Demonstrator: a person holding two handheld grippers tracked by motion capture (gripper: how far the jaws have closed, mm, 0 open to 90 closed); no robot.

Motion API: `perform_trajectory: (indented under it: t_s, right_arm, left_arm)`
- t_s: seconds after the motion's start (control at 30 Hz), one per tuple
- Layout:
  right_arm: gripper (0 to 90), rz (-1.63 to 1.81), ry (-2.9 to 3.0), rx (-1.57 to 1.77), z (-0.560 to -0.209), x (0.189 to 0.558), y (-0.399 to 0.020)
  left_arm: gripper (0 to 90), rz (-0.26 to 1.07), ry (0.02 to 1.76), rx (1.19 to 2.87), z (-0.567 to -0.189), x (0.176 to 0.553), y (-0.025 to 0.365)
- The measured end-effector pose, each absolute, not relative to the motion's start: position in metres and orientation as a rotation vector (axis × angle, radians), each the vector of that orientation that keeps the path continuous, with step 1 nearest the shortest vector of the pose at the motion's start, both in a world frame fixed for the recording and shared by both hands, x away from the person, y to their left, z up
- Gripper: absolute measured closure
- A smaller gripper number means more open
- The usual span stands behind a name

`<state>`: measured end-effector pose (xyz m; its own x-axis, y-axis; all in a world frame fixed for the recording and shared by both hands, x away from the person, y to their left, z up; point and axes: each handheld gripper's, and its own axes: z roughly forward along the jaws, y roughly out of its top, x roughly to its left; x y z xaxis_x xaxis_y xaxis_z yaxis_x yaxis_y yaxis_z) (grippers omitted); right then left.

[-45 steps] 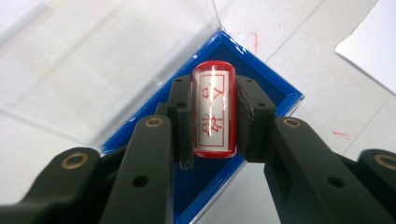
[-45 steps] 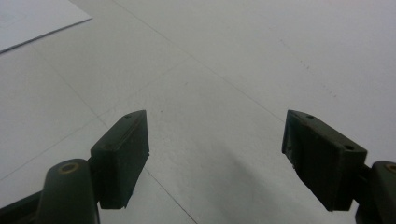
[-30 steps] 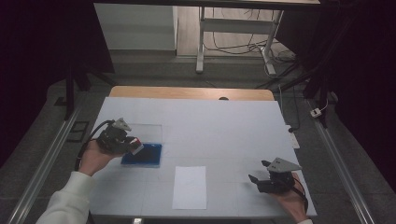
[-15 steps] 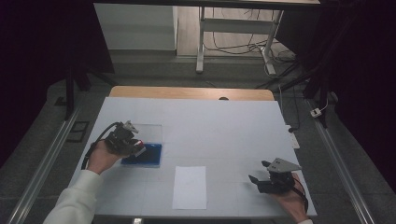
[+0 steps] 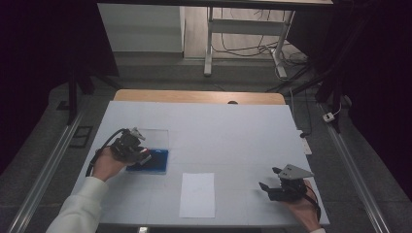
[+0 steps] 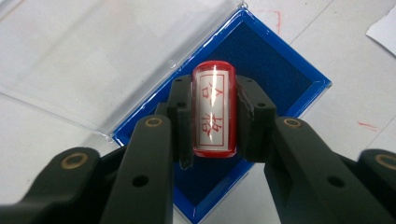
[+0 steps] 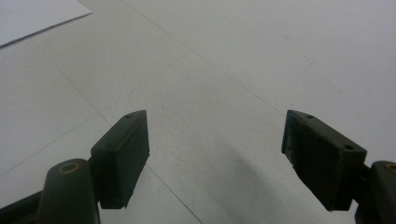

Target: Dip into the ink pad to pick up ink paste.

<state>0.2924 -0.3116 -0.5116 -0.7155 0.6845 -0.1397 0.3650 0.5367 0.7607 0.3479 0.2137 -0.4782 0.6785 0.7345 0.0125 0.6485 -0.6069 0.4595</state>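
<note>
Now inking: I hold the stamp over the blue ink pad.

My left tool (image 6: 212, 116) is clamped on the red-rimmed stamp (image 6: 213, 109), poised just above the pad (image 6: 275, 65), whose clear lid (image 6: 88, 60) lies folded open behind it. I judge the pickup done; pressing into the ink and marking the white sheet (image 5: 197, 194) nearby on the counter (image 5: 233, 131) remain. My right tool (image 5: 278, 183) rests well apart, jaws wide and holding nothing.
</note>
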Motion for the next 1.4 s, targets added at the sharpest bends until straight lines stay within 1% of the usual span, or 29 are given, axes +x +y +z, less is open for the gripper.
perform_trajectory:
  t_s: [0.57,0.73,1.03,1.13,1.4]
  right_arm:
    - [22.8,1.032,2.352,0.858,-0.511,0.292,-0.311]
    - [22.8,1.033,2.355,0.853,-0.511,0.292,-0.311]
    - [22.8,1.032,2.359,0.853,-0.511,0.291,-0.311]
    - [22.8,1.029,2.36,0.852,-0.512,0.291,-0.311]
    - [22.9,1.021,2.369,0.843,-0.512,0.291,-0.309]
  left_arm:
    - [70.0,0.24,1.095,2.493,-0.48,0.351,0.212]
    - [70.2,0.26,1.086,2.542,-0.478,0.352,0.206]
    - [70.5,0.259,1.1,2.581,-0.48,0.355,0.201]
    - [70.6,0.241,1.108,2.573,-0.481,0.356,0.202]
    - [70.8,0.245,1.117,2.582,-0.482,0.356,0.2]
